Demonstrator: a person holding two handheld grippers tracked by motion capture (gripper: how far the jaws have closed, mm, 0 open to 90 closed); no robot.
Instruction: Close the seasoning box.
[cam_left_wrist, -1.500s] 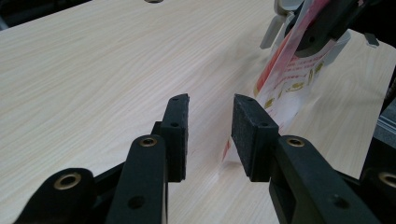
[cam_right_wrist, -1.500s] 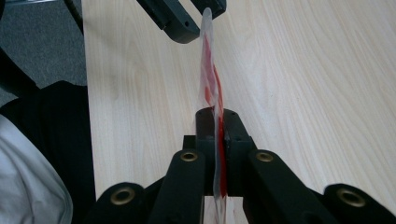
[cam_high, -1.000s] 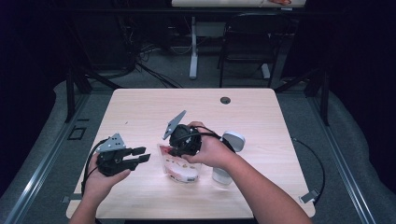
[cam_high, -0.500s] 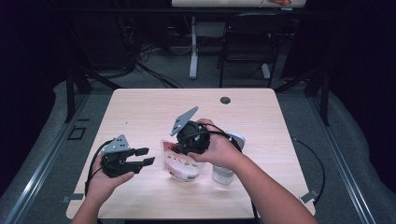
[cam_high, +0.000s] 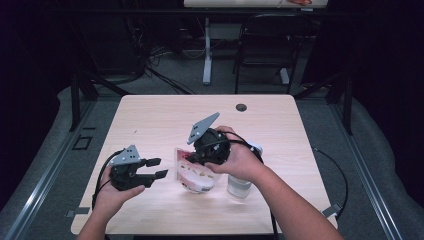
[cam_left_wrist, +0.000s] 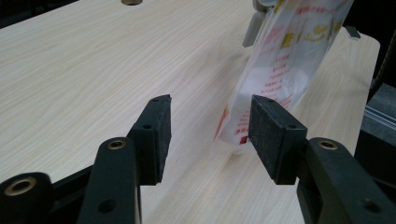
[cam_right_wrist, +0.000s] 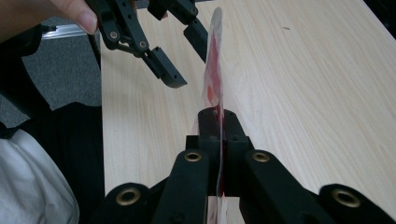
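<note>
Plastic bag (cam_high: 194, 172), red-printed, hanging above the table (cam_high: 150, 120), being pinched along its edge by the clenched right gripper (cam_right_wrist: 218, 122); left gripper (cam_high: 157, 168) spread wide, approaching just beside it. Step likely: transferring or opening; next calling for closing on the near edge.

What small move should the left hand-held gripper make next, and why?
Probably ease the left hand-held gripper forward and close it on the plastic bag. Its jaws stand open, with the bag's edge just beyond them, and the right hand-held gripper is shut on the bag, holding it up edge-on above the table.
</note>
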